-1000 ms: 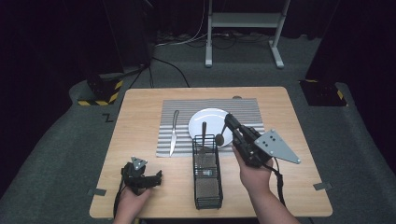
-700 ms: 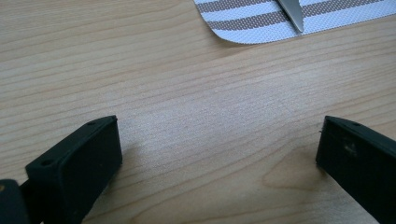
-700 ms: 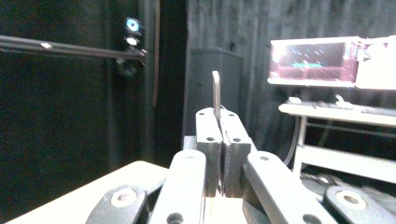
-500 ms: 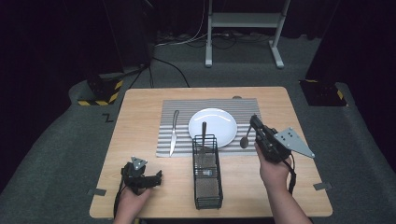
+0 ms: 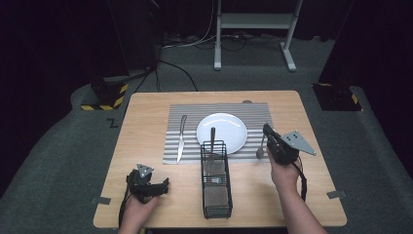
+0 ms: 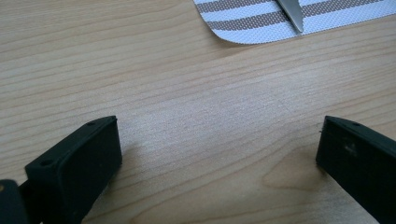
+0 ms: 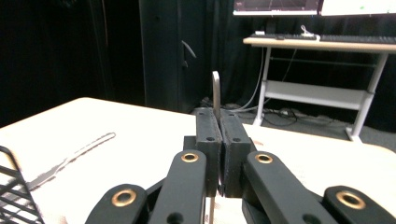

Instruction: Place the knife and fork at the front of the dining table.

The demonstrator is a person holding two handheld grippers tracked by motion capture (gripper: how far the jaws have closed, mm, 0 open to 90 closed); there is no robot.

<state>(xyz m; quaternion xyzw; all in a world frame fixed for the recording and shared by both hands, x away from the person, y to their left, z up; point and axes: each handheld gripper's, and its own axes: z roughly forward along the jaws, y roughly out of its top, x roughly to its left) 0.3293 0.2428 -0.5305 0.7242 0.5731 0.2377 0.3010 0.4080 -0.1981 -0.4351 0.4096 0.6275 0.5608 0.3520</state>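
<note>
**Spoon's out of the rack and over by the plate now**

A second ago the right gripper (image 5: pixel 269 138) was up above the rack (image 5: pixel 215 180) with the spoon (image 5: pixel 261 147). Since then it's swung out to the right, and now it sits just right of the plate (image 5: pixel 222 132), at the right edge of the mat (image 5: pixel 220 131). The left gripper (image 5: pixel 155 187) hasn't budged from the near left part of the table (image 5: pixel 146 109).

Biggest to smallest: wooden table, striped mat in the middle, black wire rack standing in front of the plate with a dark-handled utensil (image 5: pixel 213 139) upright in its far end, white plate on the mat, knife (image 5: pixel 181 138) lying left of the plate.

Right gripper is clamped on the spoon, with the handle poking up between the closed jaws and the bowl hanging down at the mat's edge. Can't tell if the bowl is touching. Left gripper is spread wide with nothing in it, over bare wood just short of the mat corner.
</note>
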